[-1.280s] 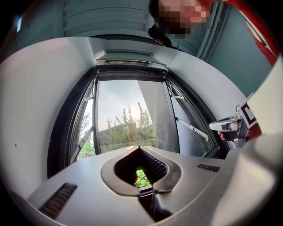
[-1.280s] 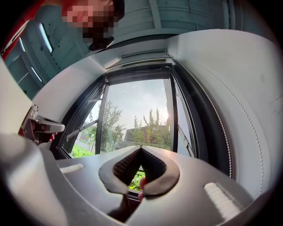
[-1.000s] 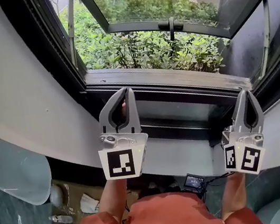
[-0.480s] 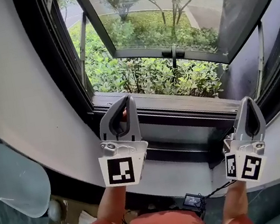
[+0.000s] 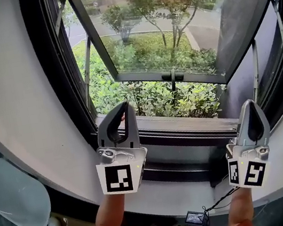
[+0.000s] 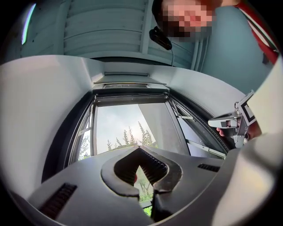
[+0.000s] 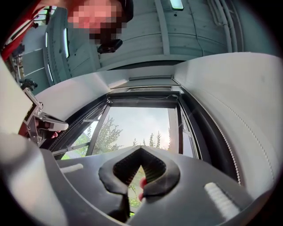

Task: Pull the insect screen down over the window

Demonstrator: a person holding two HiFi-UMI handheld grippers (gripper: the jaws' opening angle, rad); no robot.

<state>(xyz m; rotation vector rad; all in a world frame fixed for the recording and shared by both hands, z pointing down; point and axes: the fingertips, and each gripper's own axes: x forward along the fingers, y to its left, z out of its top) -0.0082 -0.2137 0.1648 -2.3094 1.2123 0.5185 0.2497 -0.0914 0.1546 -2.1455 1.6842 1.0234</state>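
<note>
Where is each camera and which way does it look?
Head view: on the person's head, looking down at the open window; left gripper, right gripper, forearms show.
Left gripper view: on that gripper, looking up the window past its shut jaws.
Right gripper view: same, from the right.
Shared: each sees the other gripper.

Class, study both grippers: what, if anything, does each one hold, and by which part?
Nothing is held. The left gripper and the right gripper both have their jaws shut together, with nothing between them.
</note>
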